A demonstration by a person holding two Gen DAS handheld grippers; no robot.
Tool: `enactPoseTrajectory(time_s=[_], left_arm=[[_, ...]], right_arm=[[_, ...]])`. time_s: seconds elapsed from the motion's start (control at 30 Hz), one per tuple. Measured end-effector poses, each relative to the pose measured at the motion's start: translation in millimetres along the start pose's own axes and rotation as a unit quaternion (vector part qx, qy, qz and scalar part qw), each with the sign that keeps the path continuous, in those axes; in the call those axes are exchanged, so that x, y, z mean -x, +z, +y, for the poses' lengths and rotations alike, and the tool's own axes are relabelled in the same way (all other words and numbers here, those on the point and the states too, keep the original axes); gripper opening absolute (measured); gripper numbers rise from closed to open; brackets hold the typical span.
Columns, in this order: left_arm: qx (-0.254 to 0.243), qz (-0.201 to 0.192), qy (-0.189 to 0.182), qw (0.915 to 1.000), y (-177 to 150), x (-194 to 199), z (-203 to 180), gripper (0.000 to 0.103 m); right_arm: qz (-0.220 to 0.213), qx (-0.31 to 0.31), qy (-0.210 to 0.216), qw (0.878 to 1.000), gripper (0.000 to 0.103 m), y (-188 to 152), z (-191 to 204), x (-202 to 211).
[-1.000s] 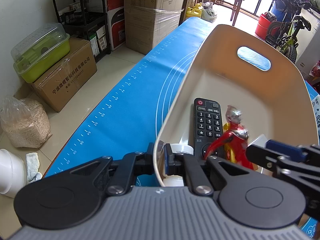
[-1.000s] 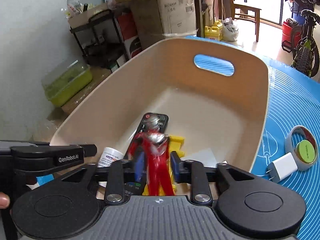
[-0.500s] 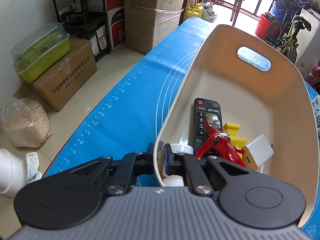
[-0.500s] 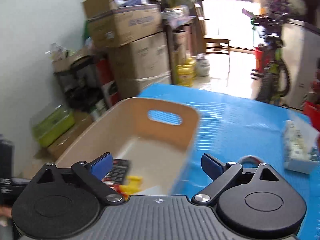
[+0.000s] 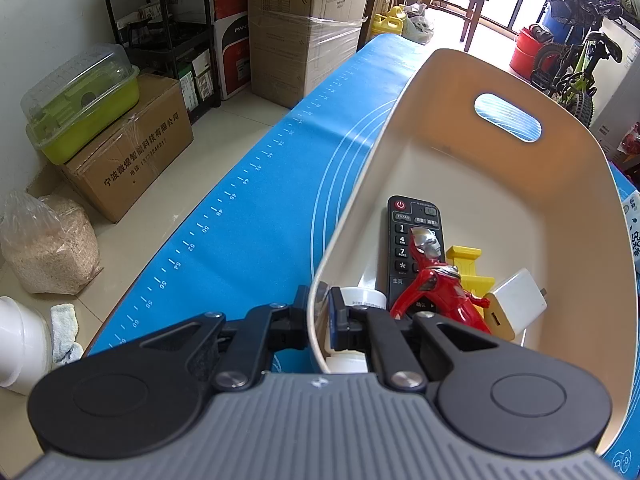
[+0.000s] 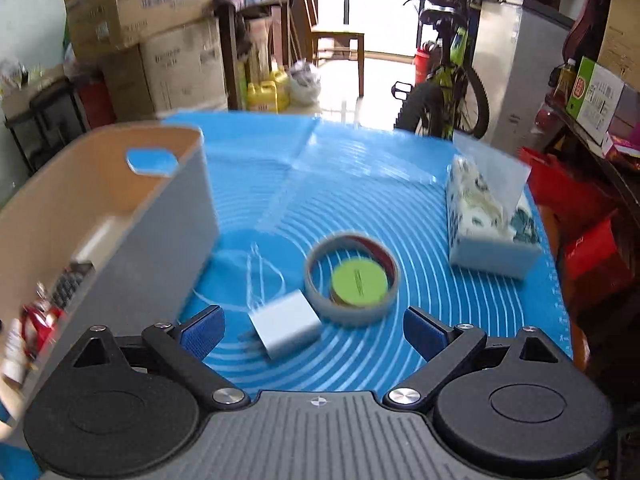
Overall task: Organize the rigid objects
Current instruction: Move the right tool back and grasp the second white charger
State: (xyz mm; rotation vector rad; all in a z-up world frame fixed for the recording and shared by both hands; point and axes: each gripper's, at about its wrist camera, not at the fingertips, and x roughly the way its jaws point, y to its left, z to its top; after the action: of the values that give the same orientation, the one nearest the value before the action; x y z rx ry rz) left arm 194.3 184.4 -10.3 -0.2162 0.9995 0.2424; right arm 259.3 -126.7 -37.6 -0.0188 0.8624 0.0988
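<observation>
A cream bin stands on the blue mat, and my left gripper is shut on its near rim. Inside lie a black remote, a red toy figure, a yellow piece, a white charger and a white bottle. In the right wrist view my right gripper stands open over the mat, with a white charger lying loose between its fingers, untouched. Just beyond lies a tape ring with a green disc inside. The bin is to the left.
A tissue pack sits at the mat's right side. Cardboard boxes, a black shelf, a green lidded tub and a sack stand on the floor to the left. A bicycle and red crates border the far and right sides.
My right gripper let go of the red toy figure into the bin, opened wide and swung right out of the bin to the charger and tape ring. The left gripper kept its hold.
</observation>
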Motion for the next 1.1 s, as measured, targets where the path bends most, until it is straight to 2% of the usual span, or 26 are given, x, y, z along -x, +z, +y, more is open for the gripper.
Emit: enactPoseTrajectory(time_s=[0.13,0.3,0.4,0.57,0.7,0.87,1.0,1.07,1.1], left_arm=[[0.000,0.000,0.001,1.0000,0,0,0,0.011],[-0.001,0.000,0.001,1.0000,-1,-1,0,0.011],[-0.003,-0.001,0.002,1.0000,-1,-2,-1,0.011],[-0.004,-0.001,0.003,1.0000,-2,-2,-2,0.011],[-0.004,-0.001,0.002,1.0000,-2,-2,-1,0.011],[-0.005,-0.001,0.004,1.0000,-3,-2,-3,0.011],[-0.005,-0.001,0.005,1.0000,-3,-2,-3,0.011],[-0.005,-0.001,0.005,1.0000,-3,-2,-3,0.011],[-0.005,-0.001,0.004,1.0000,-3,-2,-3,0.011]], right_arm=[[0.015,0.000,-0.004,1.000,0.096,-5,1,-18],[0.009,0.008,0.015,1.000,0.096,-9,8,-35],[0.011,0.017,0.012,1.000,0.096,-10,17,-44],[0.013,-0.047,0.016,0.999,0.096,-7,21,-60],[0.018,-0.088,-0.016,0.996,0.095,-4,28,-73],[0.001,-0.087,-0.048,0.995,0.094,-4,37,-80],[-0.010,-0.077,-0.077,0.994,0.075,-8,39,-76],[-0.011,-0.077,-0.080,0.994,0.061,-8,34,-73],[-0.010,-0.078,-0.071,0.994,0.061,-8,31,-72]])
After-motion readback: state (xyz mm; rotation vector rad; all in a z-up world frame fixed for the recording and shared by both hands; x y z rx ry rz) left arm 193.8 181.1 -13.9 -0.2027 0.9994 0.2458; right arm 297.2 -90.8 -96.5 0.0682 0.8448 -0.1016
